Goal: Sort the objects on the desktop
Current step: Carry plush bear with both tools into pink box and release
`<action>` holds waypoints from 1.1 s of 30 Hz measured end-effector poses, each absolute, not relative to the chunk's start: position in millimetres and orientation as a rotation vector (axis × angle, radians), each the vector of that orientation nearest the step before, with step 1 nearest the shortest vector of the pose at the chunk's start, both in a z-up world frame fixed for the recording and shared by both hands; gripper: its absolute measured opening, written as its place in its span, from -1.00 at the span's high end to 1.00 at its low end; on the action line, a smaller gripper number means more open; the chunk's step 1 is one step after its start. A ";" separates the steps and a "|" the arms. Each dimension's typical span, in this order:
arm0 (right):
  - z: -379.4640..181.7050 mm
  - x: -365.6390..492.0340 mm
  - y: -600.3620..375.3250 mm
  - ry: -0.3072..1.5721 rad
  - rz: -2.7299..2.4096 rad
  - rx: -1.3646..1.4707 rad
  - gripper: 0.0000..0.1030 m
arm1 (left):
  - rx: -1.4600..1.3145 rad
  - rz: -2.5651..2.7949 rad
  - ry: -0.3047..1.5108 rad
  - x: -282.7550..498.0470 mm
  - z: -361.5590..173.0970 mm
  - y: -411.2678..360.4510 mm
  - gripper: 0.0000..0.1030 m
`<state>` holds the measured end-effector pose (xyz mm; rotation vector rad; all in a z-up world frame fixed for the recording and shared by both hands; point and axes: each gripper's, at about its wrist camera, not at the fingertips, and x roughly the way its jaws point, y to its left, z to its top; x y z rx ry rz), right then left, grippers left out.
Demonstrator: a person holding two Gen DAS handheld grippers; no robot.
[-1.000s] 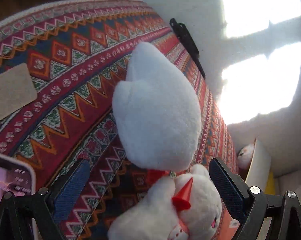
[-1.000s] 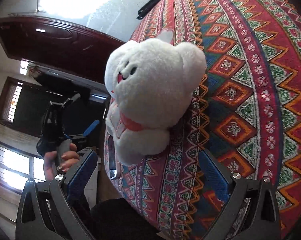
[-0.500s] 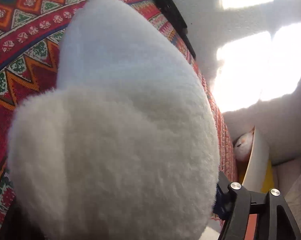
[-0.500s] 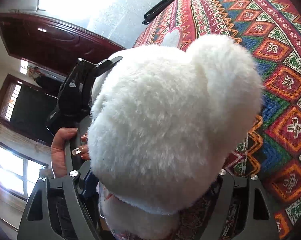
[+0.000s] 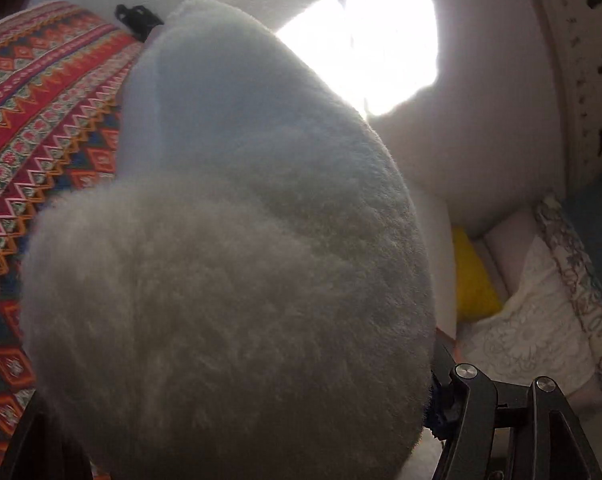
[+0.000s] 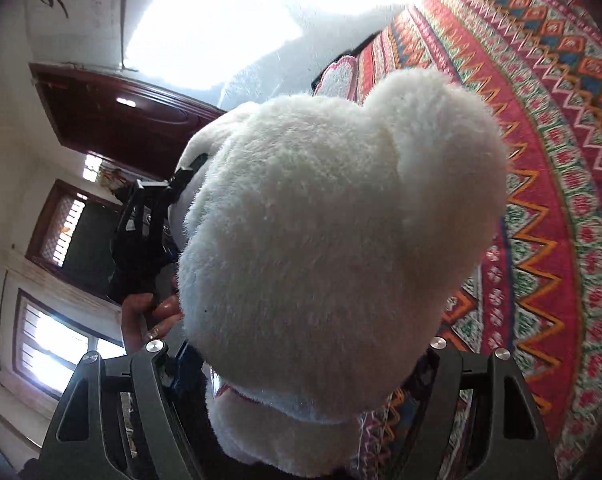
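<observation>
Right wrist view, nearest: right gripper (image 6: 301, 364) with its two dark fingers (image 6: 453, 384) pressed against either side of a white plush toy (image 6: 333, 232), fur bulging between and over them, blue pads mostly buried. Toy filling the middle of the view, one rounded ear up at the right, a pale lower part hanging below with a sliver of red trim. Jaws just closed in on it. Behind and right: patterned tablecloth (image 6: 549, 168) in red, orange, green and blue zigzags, running to the far edge. Left of the toy: left gripper (image 6: 149, 232), black, against the toy's far left side, held by a hand (image 6: 149, 316). Farther left: dark wooden door, bright windows, a wall hanging with black brush characters.

Left wrist view, nearest: white plush toy (image 5: 229, 264) filling most of the view, backlit and grey, sitting between the left gripper's fingers (image 5: 473, 404); only the right finger visible, tight against the fur. Jaws just closed in here too. Left: patterned tablecloth (image 5: 41, 120). Far edge of the table: small black clip (image 5: 135, 24). Right and farther: yellow cushion (image 5: 471, 280), white lace-patterned cloth (image 5: 541, 332), bright sunlit patches on a pale wall
</observation>
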<state>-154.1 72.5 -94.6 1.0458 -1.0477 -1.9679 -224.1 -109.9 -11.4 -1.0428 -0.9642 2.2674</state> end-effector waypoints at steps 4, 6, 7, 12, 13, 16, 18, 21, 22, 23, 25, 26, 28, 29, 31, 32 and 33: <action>-51.4 -103.8 155.7 -1.116 -2.058 0.929 -0.53 | -1.004 2.169 -0.821 -201.1 35.4 -37.2 -0.48; -30.1 -75.3 206.6 -1.160 -2.128 0.857 -0.54 | -0.990 2.102 -0.756 -196.0 55.5 7.9 -0.50; -19.1 -61.8 233.9 -1.179 -2.169 0.816 -0.54 | -0.987 2.064 -0.730 -195.9 63.9 33.7 -0.50; 52.6 2.3 377.8 -1.142 -2.466 0.644 -0.55 | -1.042 1.890 -0.656 -203.9 82.4 157.5 -0.51; 68.5 10.6 404.0 -1.090 -2.530 0.645 -0.55 | -1.057 1.859 -0.639 -205.8 82.1 182.7 -0.51; 113.1 26.6 482.4 -0.884 -2.733 0.701 -0.56 | -1.111 1.781 -0.596 -205.3 71.7 246.3 -0.51; 131.3 23.7 515.1 -0.716 -2.852 0.763 -0.57 | -1.152 1.735 -0.574 -206.0 60.0 284.6 -0.51; 136.1 -2.7 547.3 -0.515 -2.916 0.895 -0.57 | -1.227 1.726 -0.507 -210.4 33.6 316.8 -0.61; 131.3 -16.2 555.8 -0.465 -2.916 0.944 -0.57 | -1.259 1.736 -0.471 -211.0 24.8 326.9 -0.65; 125.6 -30.5 563.8 -0.422 -2.909 0.989 -0.58 | -1.292 1.748 -0.434 -211.3 16.2 336.2 -0.72; 112.8 -58.8 577.1 -0.370 -2.892 1.067 -0.67 | -1.380 1.801 -0.341 -207.7 3.4 345.9 -0.80; 106.5 -71.1 581.4 -0.370 -2.895 1.105 -0.72 | -1.364 1.845 -0.281 -202.7 9.7 345.4 -0.83; 94.0 -95.8 589.9 -0.371 -2.897 1.182 -0.74 | -1.321 1.928 -0.162 -192.3 23.2 344.5 -0.88; 90.6 -103.0 591.4 -0.366 -2.911 1.193 -0.74 | -1.265 1.964 -0.124 -185.3 36.1 343.5 -0.98; 85.9 -111.6 583.5 -0.353 -2.976 1.193 -0.77 | -1.179 2.033 -0.074 -173.2 58.9 340.1 -0.98; 79.2 -118.9 569.4 -0.345 -3.032 1.236 -0.80 | -1.148 2.068 -0.058 -167.9 68.7 337.2 -0.98; 76.3 -120.2 561.5 -0.329 -3.079 1.276 -0.80 | -1.127 2.102 -0.034 -163.1 74.9 330.8 -0.98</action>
